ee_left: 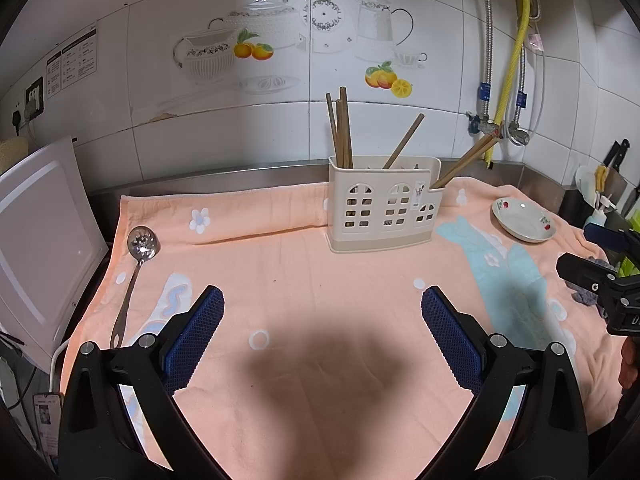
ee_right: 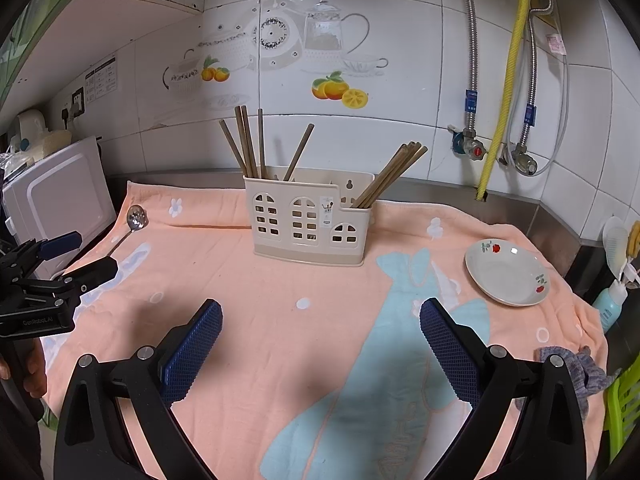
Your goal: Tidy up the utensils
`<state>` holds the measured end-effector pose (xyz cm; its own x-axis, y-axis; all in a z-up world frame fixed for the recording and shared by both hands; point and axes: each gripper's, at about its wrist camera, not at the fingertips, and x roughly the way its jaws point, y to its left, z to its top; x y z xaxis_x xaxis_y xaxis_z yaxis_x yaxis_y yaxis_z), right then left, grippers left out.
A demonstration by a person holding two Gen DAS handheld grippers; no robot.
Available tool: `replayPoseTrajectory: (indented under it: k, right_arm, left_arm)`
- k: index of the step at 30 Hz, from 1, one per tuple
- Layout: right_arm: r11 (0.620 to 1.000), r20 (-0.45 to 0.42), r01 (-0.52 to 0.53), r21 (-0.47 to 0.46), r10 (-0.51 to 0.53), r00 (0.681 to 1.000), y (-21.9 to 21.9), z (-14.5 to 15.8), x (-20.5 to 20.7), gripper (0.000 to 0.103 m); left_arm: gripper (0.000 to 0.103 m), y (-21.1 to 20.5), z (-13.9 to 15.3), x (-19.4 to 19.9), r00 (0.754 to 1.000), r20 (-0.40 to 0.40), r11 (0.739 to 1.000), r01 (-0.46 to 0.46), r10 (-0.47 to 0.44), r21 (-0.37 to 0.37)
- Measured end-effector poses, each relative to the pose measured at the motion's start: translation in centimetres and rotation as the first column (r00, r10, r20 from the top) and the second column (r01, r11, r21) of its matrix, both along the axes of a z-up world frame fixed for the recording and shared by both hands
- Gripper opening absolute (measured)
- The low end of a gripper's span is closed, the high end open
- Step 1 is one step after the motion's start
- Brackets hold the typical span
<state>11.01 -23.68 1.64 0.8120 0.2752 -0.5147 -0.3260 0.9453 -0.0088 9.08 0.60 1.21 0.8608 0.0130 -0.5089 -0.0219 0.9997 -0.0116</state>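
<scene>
Left gripper (ee_left: pixel 322 312): jaws wide apart, holding nothing, hovering over the peach towel (ee_left: pixel 304 264) with bare cloth between its blue pads
Right gripper (ee_right: pixel 320 320): jaws spread wide too, empty, above the towel's pale blue fish pattern
Utensil holder (ee_left: pixel 384 204): cream plastic caddy with arched window cut-outs, upright at the back middle of the towel, ahead of both grippers
Chopsticks (ee_left: pixel 342 132): brown sticks upright in the holder's left compartment, one leaning in the middle, a bundle slanting out to the right from the low right compartment
Slotted spoon (ee_left: pixel 138 258): metal, lying flat on the towel's left edge, bowl toward the wall, well apart from the holder
Plate (ee_right: pixel 506 272): small white dish with red flower prints, on the towel to the right of the holder
White appliance (ee_left: pixel 40 240): just beside the towel's left edge, close to the spoon
Grey cloth (ee_right: pixel 576 368): bunched at the towel's right near corner
Bottle (ee_right: pixel 610 304): pale blue, off the right edge of the towel
Hoses (ee_right: pixel 508 76): yellow and braided metal lines on the tiled wall, right
In the way: nothing lies between either gripper and the holder
Writing: "GenRobot.AI" on the left gripper's body in the right wrist view; wall notice and holder sticker too small to read
</scene>
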Motion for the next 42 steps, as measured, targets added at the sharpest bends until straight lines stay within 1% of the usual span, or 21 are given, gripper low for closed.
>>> replayPoseTrajectory:
  k: [12,42]
  right_arm:
    - [1.0,-0.005,-0.003,0.001,0.003,1.0,0.22,-0.52,-0.13,0.096]
    - [1.0,-0.006,-0.005,0.003,0.005,1.0,0.16,-0.49,-0.13,0.096]
  left_arm:
    - [0.098,-0.16,-0.28,-0.12,1.0,0.0,1.0,0.003,-0.003,0.0]
    - [0.098,-0.42,-0.1,-0.22,1.0,0.014,1.0,0.008,-0.008,0.01]
